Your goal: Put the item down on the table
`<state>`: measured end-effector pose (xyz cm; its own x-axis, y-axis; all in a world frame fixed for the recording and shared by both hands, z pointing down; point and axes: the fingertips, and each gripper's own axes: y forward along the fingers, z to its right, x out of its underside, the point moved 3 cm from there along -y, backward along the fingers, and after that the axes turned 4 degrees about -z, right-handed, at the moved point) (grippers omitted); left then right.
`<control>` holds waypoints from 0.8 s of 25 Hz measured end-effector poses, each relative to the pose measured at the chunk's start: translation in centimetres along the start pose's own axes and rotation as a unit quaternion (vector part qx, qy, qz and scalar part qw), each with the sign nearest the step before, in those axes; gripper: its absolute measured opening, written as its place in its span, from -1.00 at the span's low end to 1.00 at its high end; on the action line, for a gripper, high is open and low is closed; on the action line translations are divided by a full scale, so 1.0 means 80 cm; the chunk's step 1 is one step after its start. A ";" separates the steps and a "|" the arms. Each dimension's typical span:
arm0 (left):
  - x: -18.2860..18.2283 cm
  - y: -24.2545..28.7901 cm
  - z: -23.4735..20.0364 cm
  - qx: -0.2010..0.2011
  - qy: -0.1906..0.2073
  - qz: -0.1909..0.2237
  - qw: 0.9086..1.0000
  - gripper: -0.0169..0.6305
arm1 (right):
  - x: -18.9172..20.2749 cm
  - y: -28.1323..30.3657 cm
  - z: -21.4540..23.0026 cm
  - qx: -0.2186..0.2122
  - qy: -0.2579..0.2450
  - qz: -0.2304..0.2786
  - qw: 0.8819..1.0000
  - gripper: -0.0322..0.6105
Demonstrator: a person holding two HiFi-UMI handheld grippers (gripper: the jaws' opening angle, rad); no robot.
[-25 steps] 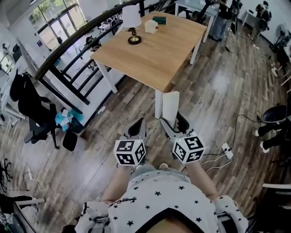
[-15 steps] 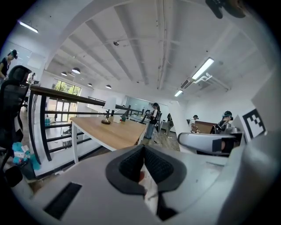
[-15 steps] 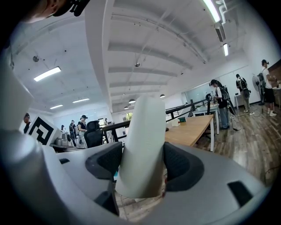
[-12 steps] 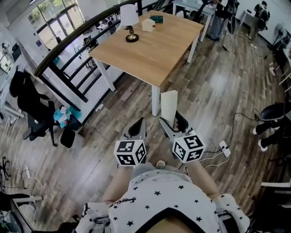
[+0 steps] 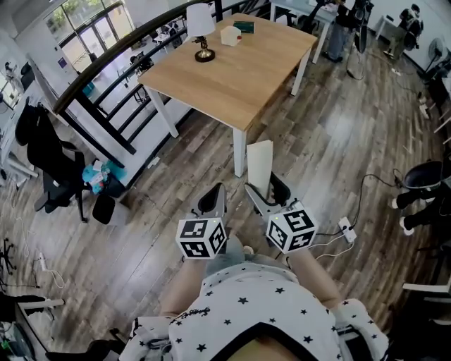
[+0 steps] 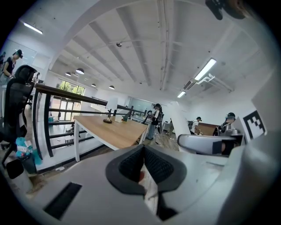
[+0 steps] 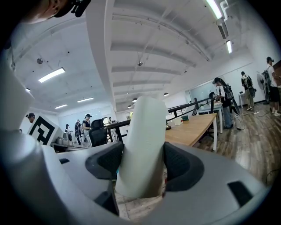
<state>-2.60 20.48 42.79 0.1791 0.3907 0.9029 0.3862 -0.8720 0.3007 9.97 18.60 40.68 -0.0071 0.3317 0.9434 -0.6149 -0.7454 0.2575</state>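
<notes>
Item, tall and white, clamped upright in right gripper, off table; left gripper pinched together, empty.

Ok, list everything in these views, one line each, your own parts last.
Table: one, light wood with white legs, ahead of the person.
Lamp: one, white shade and dark base, on the table's far end.
Box: one, white, on the table beside the lamp.
Railing: one, black, left of the table.
Office chair: one, black, far left.
Power strip: one, white, on the floor at right.
White item: one, upright between the right gripper's jaws.
Left gripper: one, grey, jaws together, nothing held.
Right gripper: one, grey, shut on the white item.
</notes>
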 end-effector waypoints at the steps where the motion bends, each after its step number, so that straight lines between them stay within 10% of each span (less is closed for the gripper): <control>1: 0.000 0.000 0.000 -0.001 -0.001 0.000 1.000 -0.91 | 0.000 0.001 0.001 0.000 0.001 -0.001 1.000 0.01; 20: -0.048 0.134 -0.061 0.003 -0.002 -0.004 1.000 -0.91 | -0.038 0.123 0.085 0.012 0.009 -0.001 1.000 0.01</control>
<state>-3.55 8.17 44.03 0.1797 0.3996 0.8989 0.3934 -0.8667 0.3066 9.30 6.37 41.79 -0.0199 0.3441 0.9387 -0.5962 -0.7578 0.2651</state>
